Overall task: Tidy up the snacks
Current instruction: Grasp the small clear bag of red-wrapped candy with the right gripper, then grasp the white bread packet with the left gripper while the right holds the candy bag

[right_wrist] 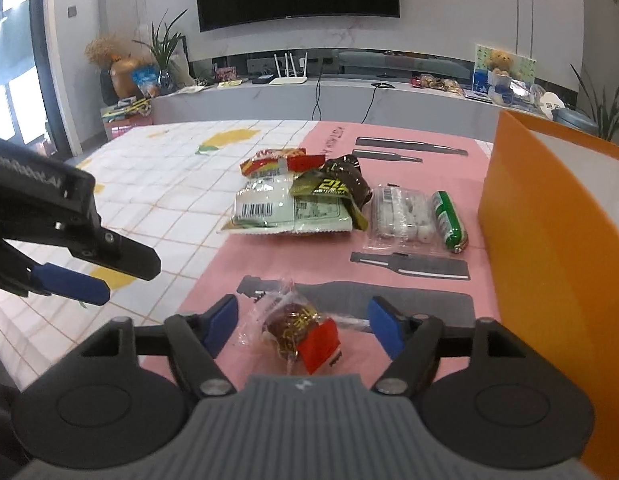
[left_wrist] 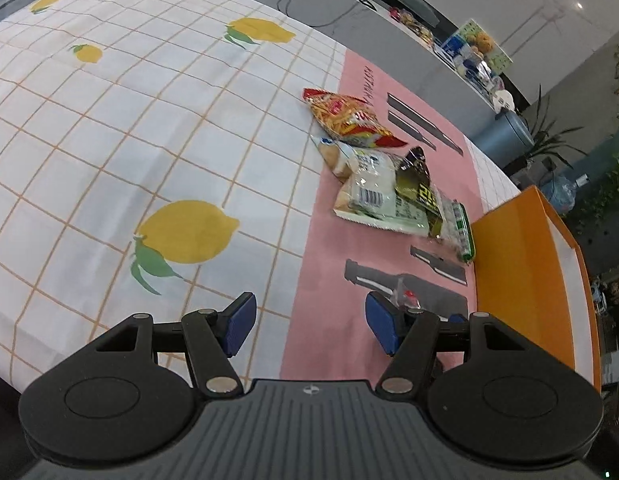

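The right gripper (right_wrist: 303, 326) stands wide open over the pink mat (right_wrist: 269, 264) that covers the right part of the surface, its blue pads on either side of a small clear-wrapped brown snack with a red label (right_wrist: 299, 336). The pads do not touch the wrapper, which lies flat on the mat near the front edge.

The left gripper (left_wrist: 309, 322) is also wide open and holds nothing. It hangs above the seam where the mat meets the white checked cloth with yellow lemons (left_wrist: 149, 140).

Further toward the far edge of the mat lies a loose heap: a red and yellow crinkled bag of stick snacks (right_wrist: 281, 162), a pale green and white flat packet with a barcode (right_wrist: 285, 212) and a dark olive foil pouch (right_wrist: 333, 188) resting partly on it. Just beside the heap sit a clear tray of white round sweets (right_wrist: 397, 214) and a green tube-shaped roll (right_wrist: 449, 220).

An orange open box with a white inside (right_wrist: 549, 220) stands at the right edge of the surface, just beside the roll.
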`<state>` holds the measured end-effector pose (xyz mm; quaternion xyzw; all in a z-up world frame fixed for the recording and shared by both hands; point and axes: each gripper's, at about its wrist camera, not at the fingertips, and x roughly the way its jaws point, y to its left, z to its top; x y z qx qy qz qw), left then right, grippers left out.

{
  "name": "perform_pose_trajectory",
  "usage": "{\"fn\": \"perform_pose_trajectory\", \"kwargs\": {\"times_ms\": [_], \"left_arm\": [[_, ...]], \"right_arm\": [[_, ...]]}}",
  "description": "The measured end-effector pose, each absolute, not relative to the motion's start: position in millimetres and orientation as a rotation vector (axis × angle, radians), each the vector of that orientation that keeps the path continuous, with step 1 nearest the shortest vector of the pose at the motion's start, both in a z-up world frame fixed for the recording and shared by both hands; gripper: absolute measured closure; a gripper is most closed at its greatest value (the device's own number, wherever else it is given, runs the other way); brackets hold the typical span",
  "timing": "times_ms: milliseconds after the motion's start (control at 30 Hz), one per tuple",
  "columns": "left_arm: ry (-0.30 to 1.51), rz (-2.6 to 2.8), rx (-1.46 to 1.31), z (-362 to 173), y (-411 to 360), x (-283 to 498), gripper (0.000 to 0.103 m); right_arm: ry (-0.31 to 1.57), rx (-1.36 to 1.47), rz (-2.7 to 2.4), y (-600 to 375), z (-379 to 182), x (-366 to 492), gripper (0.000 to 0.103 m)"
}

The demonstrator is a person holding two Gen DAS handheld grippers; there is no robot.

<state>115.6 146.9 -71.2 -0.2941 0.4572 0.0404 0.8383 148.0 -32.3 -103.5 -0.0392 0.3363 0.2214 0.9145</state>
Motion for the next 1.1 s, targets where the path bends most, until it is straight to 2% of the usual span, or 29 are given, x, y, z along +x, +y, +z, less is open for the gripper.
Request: {"fn": "perform_pose_trajectory", "kwargs": {"times_ms": [300, 333, 400, 467, 567, 867, 1100], "left_arm": [[0.954, 0.098, -0.605, -70.8, 144.9, 115.2, 0.029], [0.948, 0.099, -0.602, -69.6, 144.7, 114.6, 0.029], [0.944, 0.097, -0.604, -68.8, 144.9, 114.6, 0.029], [0.945, 0.094, -0.608, -69.0, 145.3, 114.7, 0.029], [0.946, 0.096, -0.605, -68.9, 145.2, 114.8, 0.029], [0.926, 0.091, -0.611, -65.6, 144.6, 113.3, 0.029], [0.851, 0.074, -0.627, -53.4, 145.2, 112.0, 0.029]], "right_arm": [[0.682, -0.147, 0.495, -22.4, -118.6, 149.0, 0.024], [0.684, -0.150, 0.497, -21.8, -120.3, 149.8, 0.026], [0.689, -0.160, 0.501, -20.1, -124.0, 151.4, 0.037], [0.687, -0.167, 0.502, -19.7, -125.8, 151.8, 0.045], [0.680, -0.180, 0.516, -18.1, -124.9, 150.3, 0.050], [0.645, -0.177, 0.523, -18.8, -114.3, 145.1, 0.059], [0.601, -0.110, 0.530, -31.5, -85.7, 140.6, 0.062]]}}
